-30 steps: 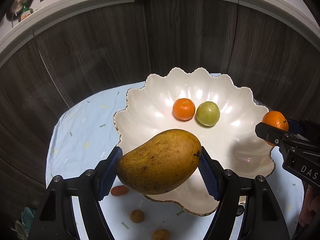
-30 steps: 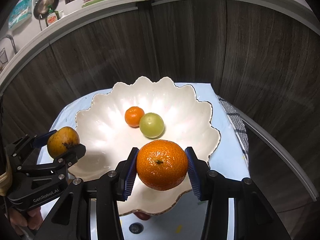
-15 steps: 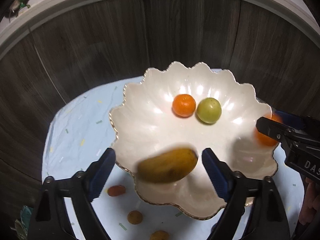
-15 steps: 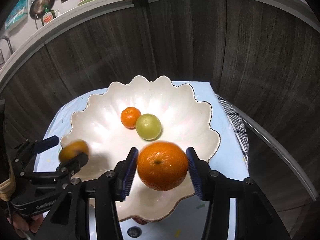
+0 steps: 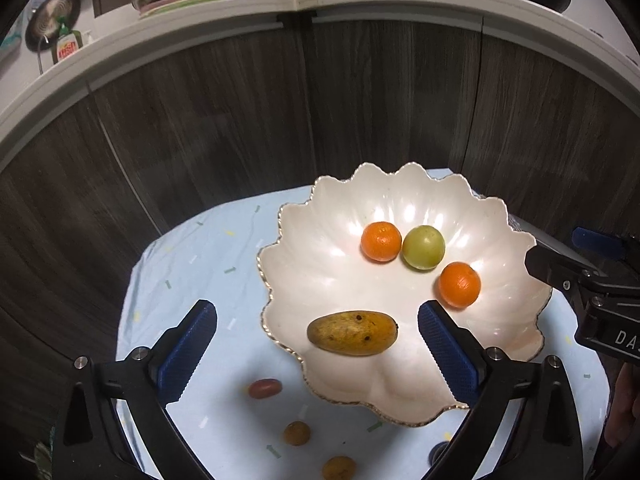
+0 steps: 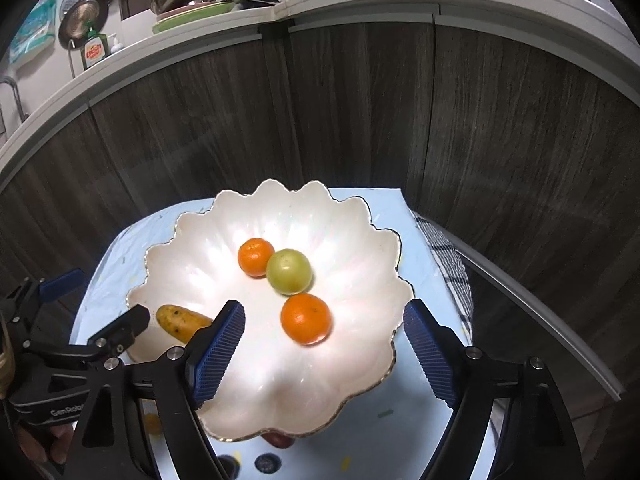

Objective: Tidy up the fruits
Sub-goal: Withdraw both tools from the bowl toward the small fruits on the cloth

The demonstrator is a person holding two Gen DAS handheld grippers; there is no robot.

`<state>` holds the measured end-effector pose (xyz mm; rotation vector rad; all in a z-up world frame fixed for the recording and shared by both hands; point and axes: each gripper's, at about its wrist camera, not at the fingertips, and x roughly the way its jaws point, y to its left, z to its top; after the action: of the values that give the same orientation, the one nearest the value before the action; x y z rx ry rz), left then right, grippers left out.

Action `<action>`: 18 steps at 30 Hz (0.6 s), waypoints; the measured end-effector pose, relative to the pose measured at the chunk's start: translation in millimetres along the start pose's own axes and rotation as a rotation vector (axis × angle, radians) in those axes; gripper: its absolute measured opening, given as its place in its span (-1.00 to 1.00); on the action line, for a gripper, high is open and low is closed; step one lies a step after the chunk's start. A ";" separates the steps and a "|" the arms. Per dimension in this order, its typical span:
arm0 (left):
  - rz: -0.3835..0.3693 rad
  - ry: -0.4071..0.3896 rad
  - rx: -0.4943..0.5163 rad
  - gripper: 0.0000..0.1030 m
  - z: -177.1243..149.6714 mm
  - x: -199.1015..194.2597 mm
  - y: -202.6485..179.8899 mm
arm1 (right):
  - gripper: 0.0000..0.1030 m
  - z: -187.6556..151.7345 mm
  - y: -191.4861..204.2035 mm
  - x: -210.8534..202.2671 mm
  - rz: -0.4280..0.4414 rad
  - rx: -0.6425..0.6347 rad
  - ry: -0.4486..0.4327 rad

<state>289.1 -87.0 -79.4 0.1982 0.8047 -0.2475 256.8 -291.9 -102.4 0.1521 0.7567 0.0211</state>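
Both the left gripper (image 5: 316, 344) and right gripper (image 6: 324, 348) have just been opening and stand wide, empty. The mango (image 5: 352, 333) lies near the bowl's (image 5: 400, 184) left rim; the orange (image 6: 306, 319) sits mid-bowl. Either may roll; small fruits (image 5: 265, 388) remain at the table's near edge.

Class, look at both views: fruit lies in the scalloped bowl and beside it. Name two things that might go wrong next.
The mango lies near the bowl's low front rim and might slide out. Reaching for the small fruits on the cloth, the left gripper might knock that rim.
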 end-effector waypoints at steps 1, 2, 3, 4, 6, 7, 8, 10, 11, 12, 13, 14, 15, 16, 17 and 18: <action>0.002 -0.005 -0.003 0.99 -0.5 -3.8 1.8 | 0.60 -0.5 1.1 -2.0 0.001 -0.002 -0.002; 0.003 -0.008 -0.003 0.99 -1.0 -5.8 1.9 | 0.60 -1.4 2.7 -5.2 0.001 -0.005 -0.005; 0.005 -0.014 -0.002 0.99 -1.8 -9.3 3.0 | 0.60 -1.9 3.9 -6.8 0.002 -0.006 -0.008; 0.008 -0.018 -0.001 0.99 -2.5 -11.6 3.2 | 0.60 -2.7 5.4 -9.3 0.002 -0.008 -0.011; 0.013 -0.027 0.001 0.99 -4.6 -17.6 4.5 | 0.60 -4.1 8.0 -13.5 0.008 -0.009 -0.015; 0.015 -0.031 0.001 0.99 -5.7 -20.3 5.3 | 0.60 -4.7 9.4 -15.8 0.010 -0.010 -0.017; 0.015 -0.034 0.001 0.99 -6.9 -23.2 6.0 | 0.60 -5.2 10.7 -17.8 0.013 -0.010 -0.019; 0.016 -0.039 -0.002 0.99 -9.5 -28.2 7.3 | 0.60 -6.6 12.9 -21.8 0.021 -0.009 -0.022; 0.016 -0.042 -0.003 0.99 -10.7 -30.8 7.8 | 0.60 -7.4 14.1 -24.0 0.025 -0.009 -0.023; 0.016 -0.044 -0.004 0.99 -11.8 -32.5 7.7 | 0.60 -8.1 15.2 -25.7 0.028 -0.011 -0.024; 0.016 -0.046 -0.005 0.99 -13.1 -34.6 8.1 | 0.60 -8.9 16.5 -27.5 0.031 -0.013 -0.025; 0.017 -0.049 -0.005 0.99 -14.7 -36.8 8.5 | 0.60 -9.4 17.7 -28.9 0.034 -0.014 -0.025; 0.018 -0.050 -0.006 0.99 -16.2 -38.7 8.9 | 0.60 -10.4 19.0 -30.8 0.035 -0.015 -0.027; 0.020 -0.051 -0.006 0.99 -17.1 -40.7 9.4 | 0.60 -11.5 19.9 -32.3 0.036 -0.017 -0.028; 0.022 -0.052 -0.006 0.99 -18.4 -42.2 9.5 | 0.60 -12.6 20.9 -33.7 0.038 -0.017 -0.028; 0.023 -0.054 -0.005 0.99 -20.1 -44.0 9.7 | 0.60 -13.5 21.8 -34.5 0.040 -0.017 -0.027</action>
<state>248.7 -66.0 -60.1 0.1950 0.7492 -0.2280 223.2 -271.1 -85.4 0.1512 0.7259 0.0629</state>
